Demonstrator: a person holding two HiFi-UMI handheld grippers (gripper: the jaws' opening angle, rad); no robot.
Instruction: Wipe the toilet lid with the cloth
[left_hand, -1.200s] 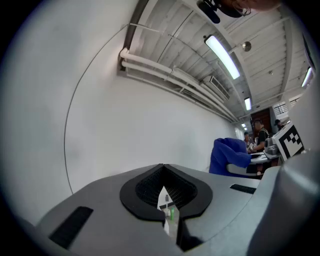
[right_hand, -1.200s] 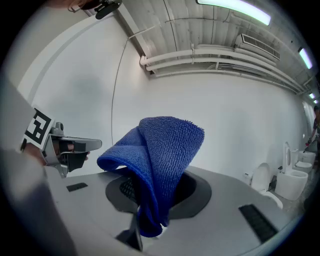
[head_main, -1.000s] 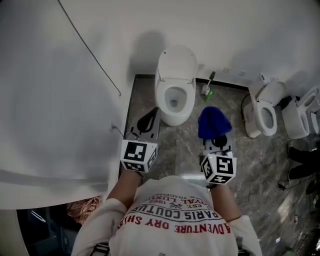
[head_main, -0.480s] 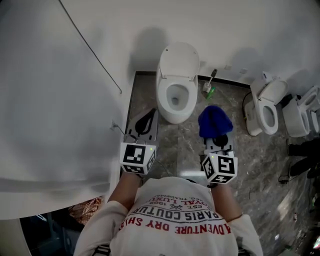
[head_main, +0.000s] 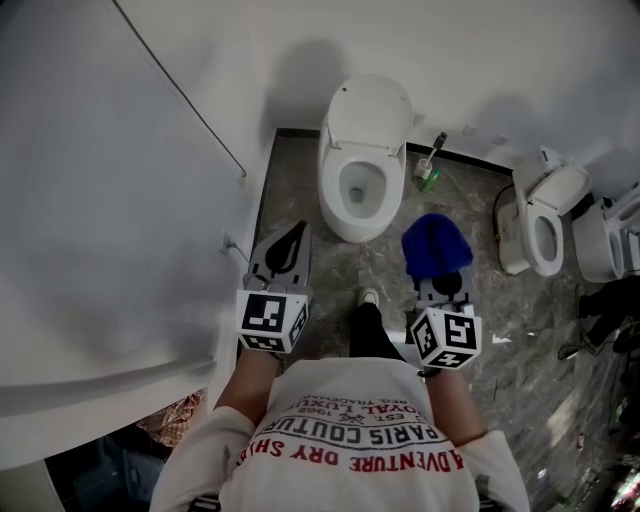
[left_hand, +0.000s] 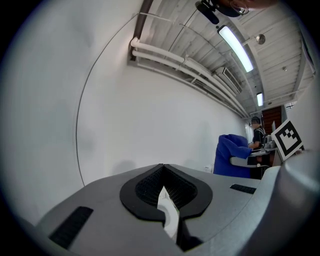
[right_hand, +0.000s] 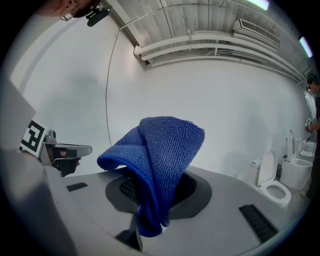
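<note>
The white toilet (head_main: 362, 170) stands against the far wall with its lid (head_main: 372, 106) raised and the bowl open. My left gripper (head_main: 296, 232) hovers short of it on the left; its jaws (left_hand: 164, 194) are shut with nothing between them. My right gripper (head_main: 438, 272) is shut on a blue cloth (head_main: 433, 245), level with the toilet's right side. In the right gripper view the cloth (right_hand: 160, 150) stands folded up over the jaws and hides the fingertips. It also shows in the left gripper view as the blue cloth (left_hand: 231, 156).
A white wall panel (head_main: 110, 200) runs close along the left. A toilet brush (head_main: 432, 165) stands right of the toilet. Two more toilets (head_main: 545, 222) (head_main: 612, 235) line the right side. A person's shoe (head_main: 368, 298) rests on the grey marble floor (head_main: 500, 330) between the grippers.
The toilet has slid up and right in the head view. A leg and shoe have come into view between the grippers. Both grippers keep their hold and spacing.
</note>
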